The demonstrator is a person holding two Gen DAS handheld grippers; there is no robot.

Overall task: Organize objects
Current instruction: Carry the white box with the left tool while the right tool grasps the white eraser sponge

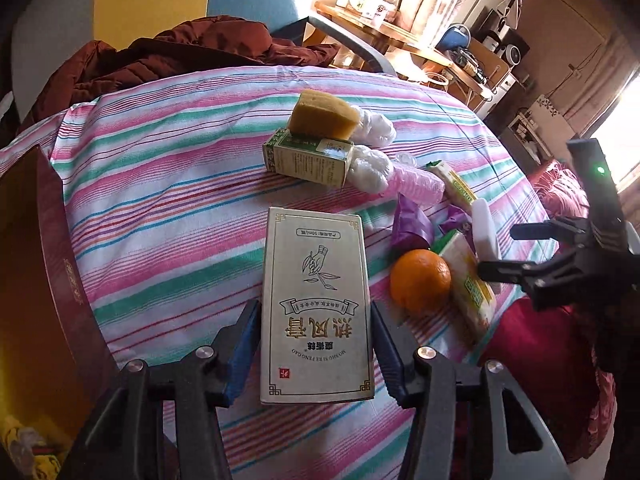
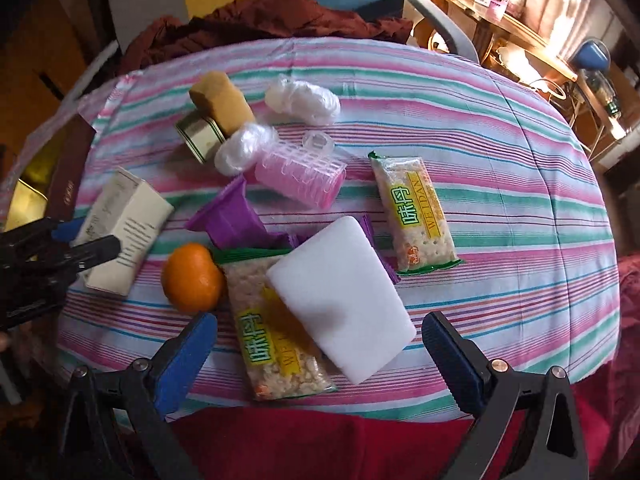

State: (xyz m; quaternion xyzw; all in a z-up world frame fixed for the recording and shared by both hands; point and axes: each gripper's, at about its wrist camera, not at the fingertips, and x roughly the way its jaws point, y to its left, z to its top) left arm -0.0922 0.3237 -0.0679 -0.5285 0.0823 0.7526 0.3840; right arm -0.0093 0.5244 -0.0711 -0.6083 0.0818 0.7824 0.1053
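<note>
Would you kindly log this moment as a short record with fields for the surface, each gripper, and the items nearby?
surface: striped cloth
left gripper: jaws on either side of the cream box, apparently closed on it
right gripper: open, above the white sponge
under the sponge: cracker pack
beside the pack: orange
second cracker pack: lies apart, farther right
far group: green box with yellow sponge on top, pink roller
</note>
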